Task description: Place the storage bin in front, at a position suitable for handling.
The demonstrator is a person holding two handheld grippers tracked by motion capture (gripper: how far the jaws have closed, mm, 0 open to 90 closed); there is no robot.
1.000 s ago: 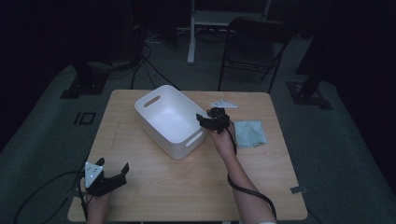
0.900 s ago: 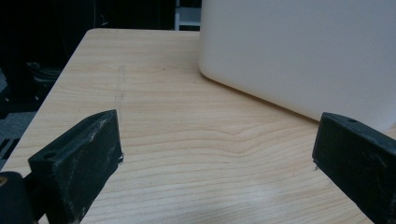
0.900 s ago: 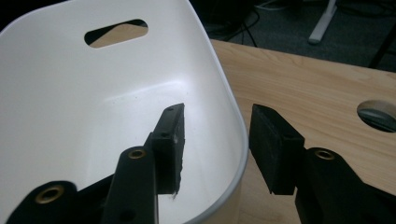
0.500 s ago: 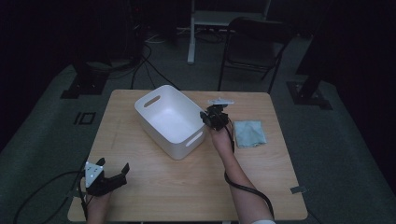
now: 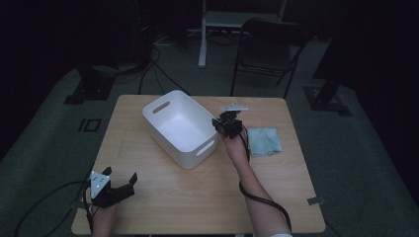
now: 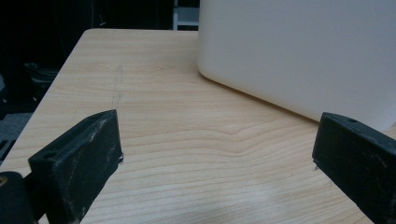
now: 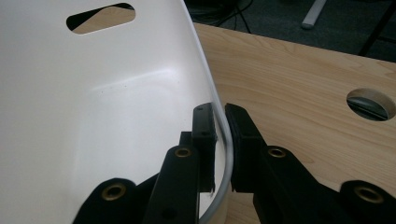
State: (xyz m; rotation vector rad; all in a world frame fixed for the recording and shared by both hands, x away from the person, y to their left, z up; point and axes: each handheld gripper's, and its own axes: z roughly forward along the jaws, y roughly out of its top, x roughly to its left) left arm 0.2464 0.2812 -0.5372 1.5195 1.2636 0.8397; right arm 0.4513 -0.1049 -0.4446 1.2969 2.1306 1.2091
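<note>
One wooden table (image 5: 197,197) stands on a dark grey carpeted floor (image 5: 360,163) in a dim room. Behind its far edge stand one black folding chair (image 5: 267,54) and the white foot of a stand (image 5: 217,24), with cables (image 5: 153,69) trailing over the floor toward the far left.

On the table sits one white bin (image 5: 180,128), an open-topped tub with a slot handle in each end wall. It lies skewed, in the far half of the table a little left of the middle, one end toward the far left corner, the other toward the near right. Nothing can be seen inside it.

One pale blue cloth (image 5: 263,140) lies flat near the right edge, just beside the person's right forearm. One small whitish thing (image 5: 233,106) lies near the far edge; too small to tell what it is.

There are two grippers. The right gripper (image 7: 219,135) has just been closing its jaws and now grasps the bin's rim on the long side facing the right edge, one pad inside the wall and one outside. The left gripper (image 5: 118,183) rests at the near left corner, well apart from the bin, jaws released and spread wide with only bare wood between them.
</note>
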